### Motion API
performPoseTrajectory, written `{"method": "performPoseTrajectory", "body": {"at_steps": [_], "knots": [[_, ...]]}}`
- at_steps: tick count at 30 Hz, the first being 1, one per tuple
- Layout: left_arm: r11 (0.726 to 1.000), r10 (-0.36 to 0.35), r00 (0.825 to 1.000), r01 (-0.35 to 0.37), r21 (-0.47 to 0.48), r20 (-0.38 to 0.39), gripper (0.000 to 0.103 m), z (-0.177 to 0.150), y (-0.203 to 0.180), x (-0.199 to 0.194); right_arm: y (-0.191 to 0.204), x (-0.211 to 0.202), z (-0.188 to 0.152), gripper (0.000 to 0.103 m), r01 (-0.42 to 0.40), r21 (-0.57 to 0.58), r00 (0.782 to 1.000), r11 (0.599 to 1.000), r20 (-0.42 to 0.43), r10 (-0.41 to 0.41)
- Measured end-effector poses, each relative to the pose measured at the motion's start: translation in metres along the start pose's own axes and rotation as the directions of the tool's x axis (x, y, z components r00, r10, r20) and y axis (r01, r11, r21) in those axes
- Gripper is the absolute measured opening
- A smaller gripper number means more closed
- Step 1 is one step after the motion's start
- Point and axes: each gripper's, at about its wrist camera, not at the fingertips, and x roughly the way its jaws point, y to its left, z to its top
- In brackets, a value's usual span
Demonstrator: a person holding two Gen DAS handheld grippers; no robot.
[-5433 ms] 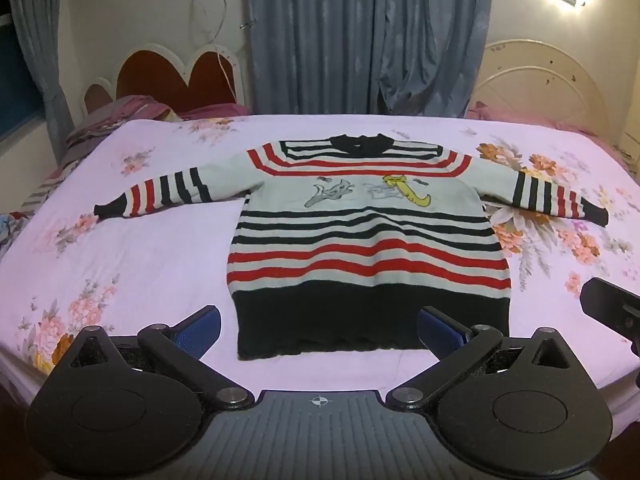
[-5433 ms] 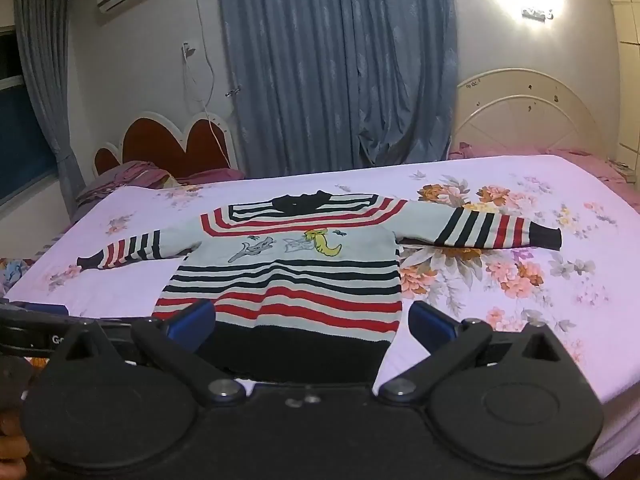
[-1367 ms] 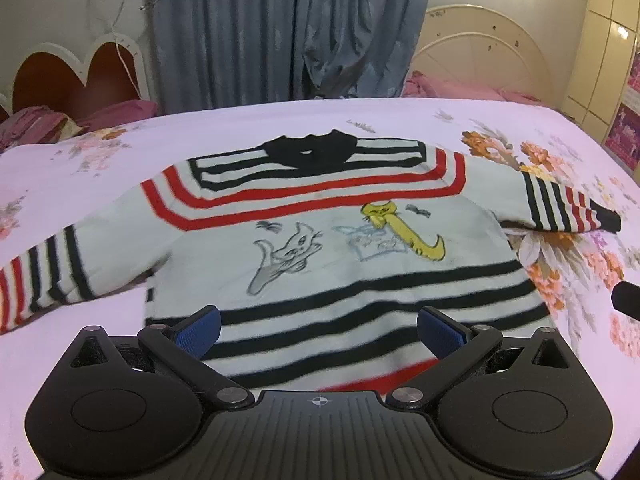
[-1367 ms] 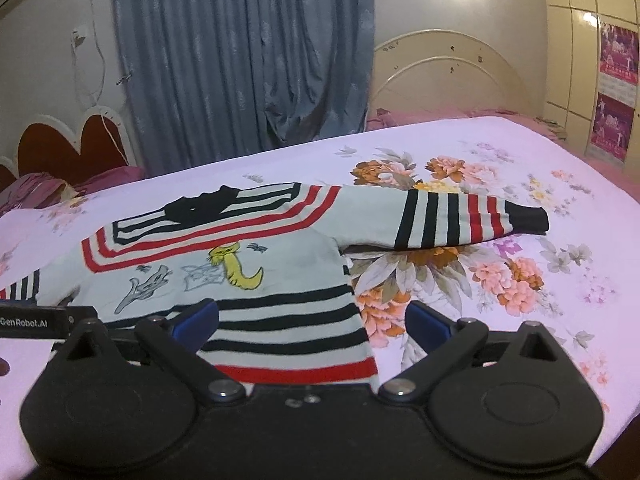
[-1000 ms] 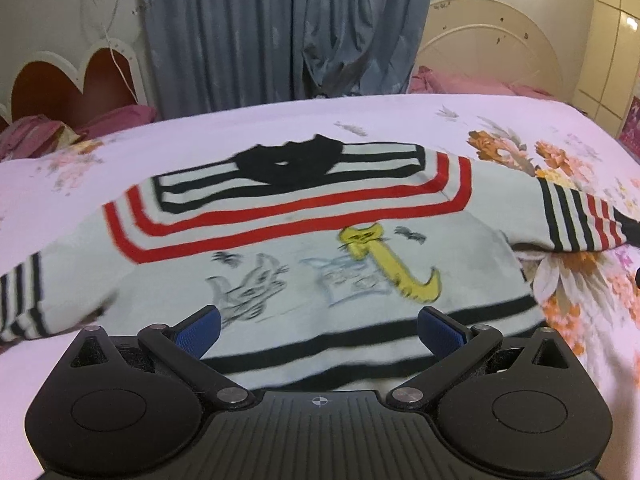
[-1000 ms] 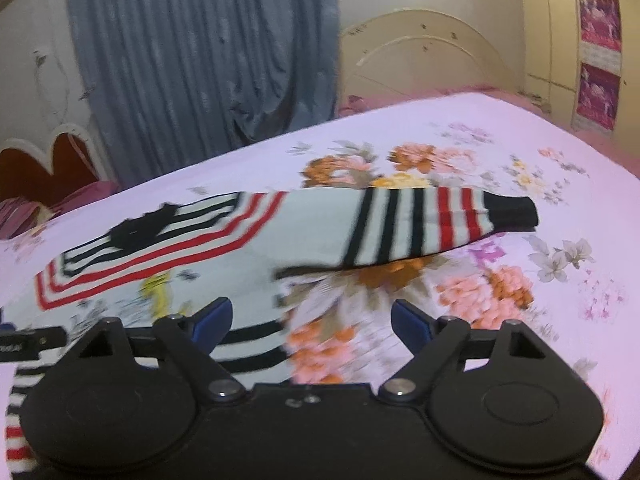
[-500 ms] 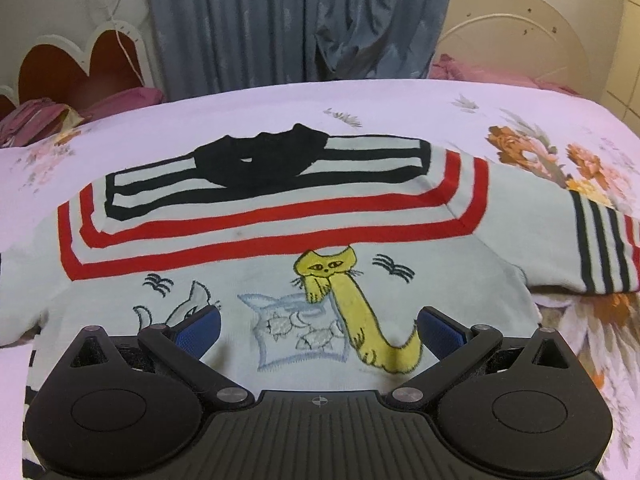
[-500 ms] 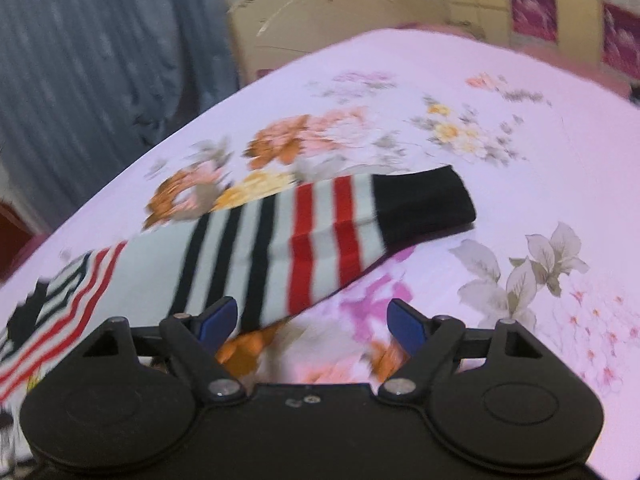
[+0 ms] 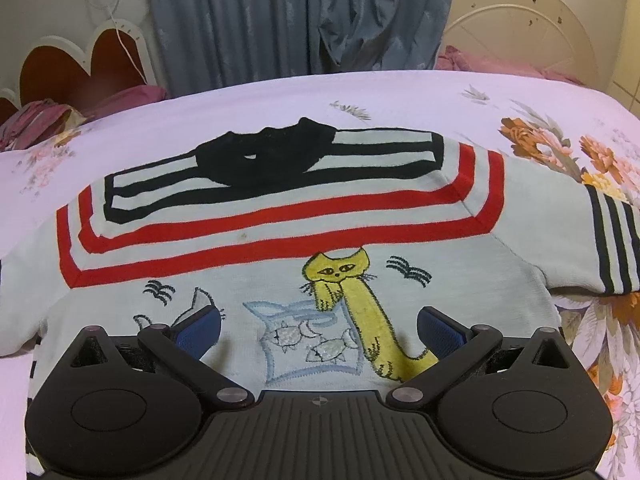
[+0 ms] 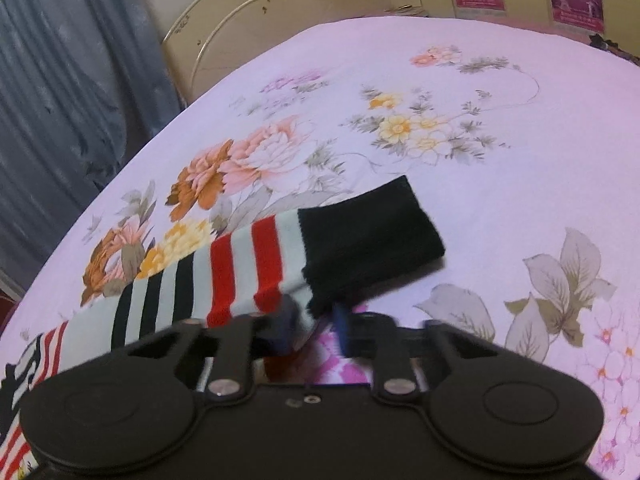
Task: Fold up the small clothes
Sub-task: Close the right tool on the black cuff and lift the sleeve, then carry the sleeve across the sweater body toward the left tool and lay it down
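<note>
I find the striped knit sweater with black collar and cat motifs lying flat and face up on the pink floral bedsheet, no fold yet made, so I judge the task barely begun. My right gripper is clenched on the lower edge of the sleeve's black cuff, toward the sheet's right side. My left gripper hangs released over the chest, holding nothing; both sleeves and the body remain to fold.
</note>
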Motion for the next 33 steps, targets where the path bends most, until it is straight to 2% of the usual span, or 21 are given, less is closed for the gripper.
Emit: {"method": "performPoseTrajectory", "body": {"at_steps": [4, 7, 10, 13, 18, 23, 25, 27, 29, 31, 33], "knots": [[1.0, -0.022, 1.0, 0.022, -0.013, -0.005, 0.103, 0.003, 0.003, -0.001, 0.018, -0.016, 0.001, 0.008, -0.02, -0.085, 0.997, 0.996, 0.069, 0.025], [0.998, -0.05, 0.999, 0.05, -0.027, 0.019, 0.103, 0.004, 0.01, -0.006, 0.042, -0.034, 0.002, 0.008, -0.064, -0.168, 0.99, 0.984, 0.117, 0.084], [0.997, -0.066, 0.997, 0.069, -0.047, 0.048, 0.103, 0.008, 0.022, -0.013, 0.081, -0.049, -0.002, 0.008, -0.124, -0.284, 0.977, 0.951, 0.132, 0.167], [0.994, -0.066, 0.996, 0.071, -0.084, 0.063, 0.103, 0.011, 0.044, -0.02, 0.129, -0.061, -0.016, 0.007, -0.201, -0.394, 0.958, 0.897, 0.111, 0.264], [0.982, -0.05, 0.996, 0.063, -0.176, 0.079, 0.103, 0.01, 0.098, -0.026, 0.214, -0.072, -0.064, 0.007, -0.346, -0.526, 0.913, 0.777, 0.0, 0.407], [0.973, -0.052, 0.995, 0.069, -0.222, 0.082, 0.103, 0.004, 0.145, -0.024, 0.287, -0.064, -0.13, 0.007, -0.444, -0.581, 0.881, 0.682, -0.145, 0.45], [0.971, -0.061, 0.995, 0.076, -0.228, 0.073, 0.103, 0.001, 0.158, -0.019, 0.307, -0.057, -0.158, 0.007, -0.47, -0.588, 0.874, 0.658, -0.204, 0.441], [0.969, -0.079, 0.996, 0.089, -0.232, 0.051, 0.103, -0.002, 0.168, -0.011, 0.323, -0.048, -0.183, 0.007, -0.473, -0.609, 0.876, 0.637, -0.247, 0.414], [0.967, -0.105, 0.994, 0.109, -0.228, 0.03, 0.103, -0.005, 0.174, -0.003, 0.332, -0.039, -0.2, 0.008, -0.481, -0.605, 0.876, 0.635, -0.293, 0.384], [0.964, -0.128, 0.992, 0.128, -0.232, 0.016, 0.103, -0.006, 0.175, 0.002, 0.331, -0.034, -0.206, 0.014, -0.5, -0.586, 0.866, 0.637, -0.34, 0.367], [0.954, -0.175, 0.985, 0.171, -0.246, 0.008, 0.103, -0.004, 0.174, 0.006, 0.332, -0.041, -0.211, 0.032, -0.514, -0.569, 0.857, 0.642, -0.357, 0.371]]}}
